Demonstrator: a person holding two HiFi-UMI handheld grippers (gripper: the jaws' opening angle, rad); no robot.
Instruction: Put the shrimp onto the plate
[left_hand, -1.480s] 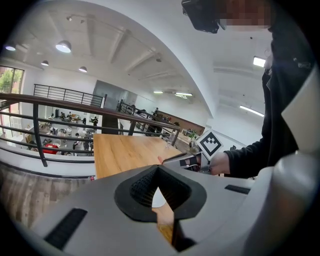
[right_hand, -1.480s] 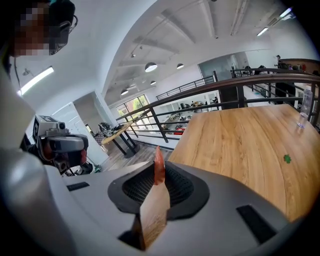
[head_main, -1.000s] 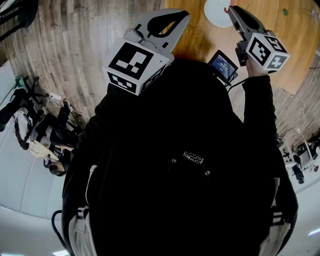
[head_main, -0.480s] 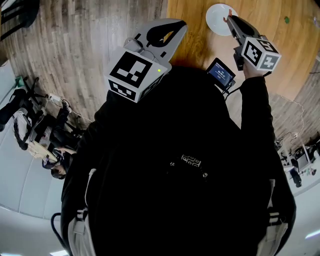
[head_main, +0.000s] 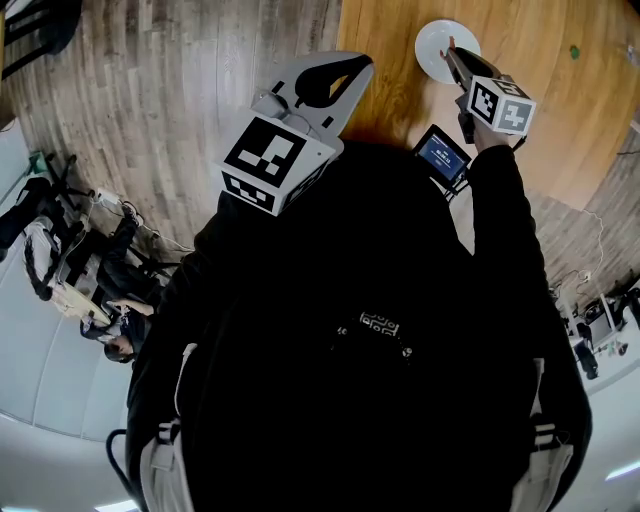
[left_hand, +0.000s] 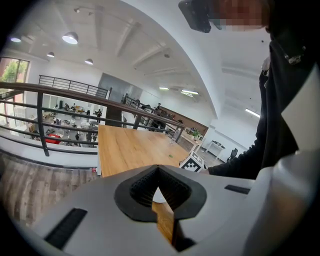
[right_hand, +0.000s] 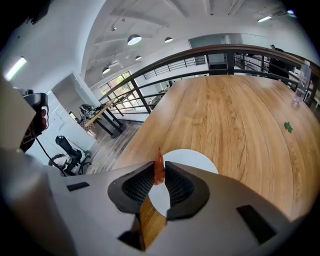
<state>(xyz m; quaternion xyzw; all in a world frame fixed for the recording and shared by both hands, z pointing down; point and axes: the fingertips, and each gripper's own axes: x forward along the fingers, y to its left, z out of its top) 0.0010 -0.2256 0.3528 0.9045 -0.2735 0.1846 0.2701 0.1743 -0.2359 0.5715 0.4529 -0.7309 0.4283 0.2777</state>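
A white plate (right_hand: 196, 159) lies on the wooden table (right_hand: 240, 120). My right gripper (right_hand: 160, 167) hangs just above it, shut on a small orange shrimp (right_hand: 159, 172) whose tip sticks up between the jaws. In the head view the right gripper (head_main: 450, 52) reaches over the middle of the plate (head_main: 436, 40). My left gripper (head_main: 352, 68) is held near the table's left edge, away from the plate. In the left gripper view its jaws (left_hand: 159, 168) meet at the tips with nothing between them.
A small green scrap (right_hand: 288, 126) lies on the table to the right of the plate, and a clear glass (right_hand: 300, 82) stands farther back. A small screen (head_main: 443, 155) sits below the right gripper. Railings border the table, and equipment (head_main: 70, 250) stands on the floor at left.
The right gripper has moved with the shrimp from the plate's right edge to over its middle. The left gripper has hardly moved.
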